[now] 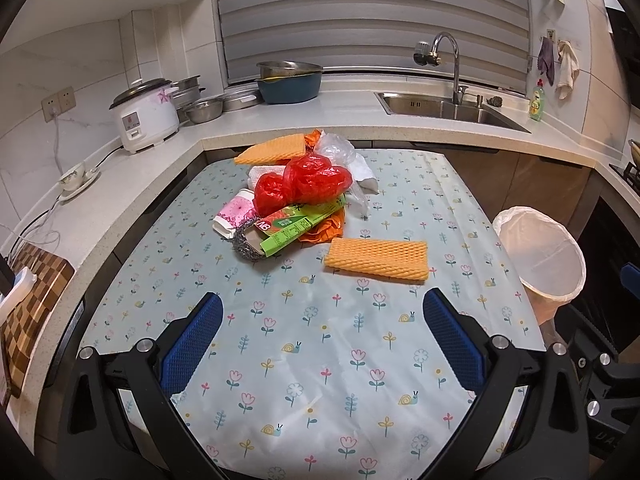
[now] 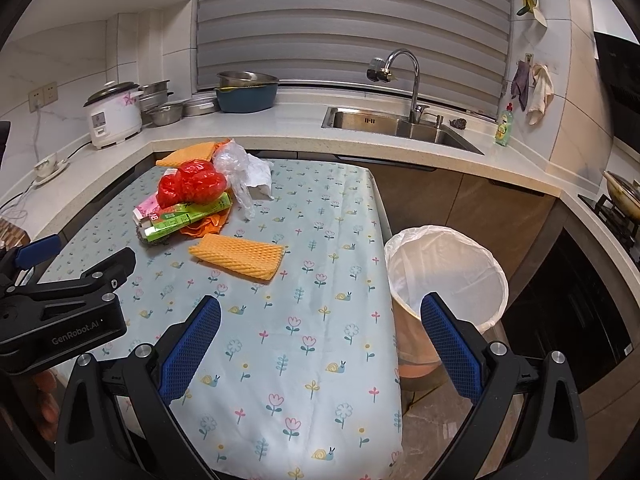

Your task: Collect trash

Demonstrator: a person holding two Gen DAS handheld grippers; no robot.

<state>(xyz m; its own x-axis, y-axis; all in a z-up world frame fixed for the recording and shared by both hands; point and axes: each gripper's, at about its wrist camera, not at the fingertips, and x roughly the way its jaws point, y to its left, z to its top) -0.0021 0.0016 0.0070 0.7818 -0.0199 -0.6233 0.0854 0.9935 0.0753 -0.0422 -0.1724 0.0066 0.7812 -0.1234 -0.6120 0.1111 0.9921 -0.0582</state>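
Your left gripper [image 1: 322,312] and right gripper [image 2: 320,316] both hang wide and empty over the table [image 1: 320,360]. The bin [image 2: 444,276] stands just beyond your right tongs; take the orange foam pad [image 1: 378,258] ahead first.

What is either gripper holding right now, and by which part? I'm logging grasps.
Nothing. The left gripper and right gripper are both open and empty above the table.

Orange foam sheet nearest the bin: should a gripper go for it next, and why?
Probably yes: move the right hand-held gripper, open and empty, toward the orange foam sheet. It lies alone, apart from the trash pile, and closest to the lined bin.
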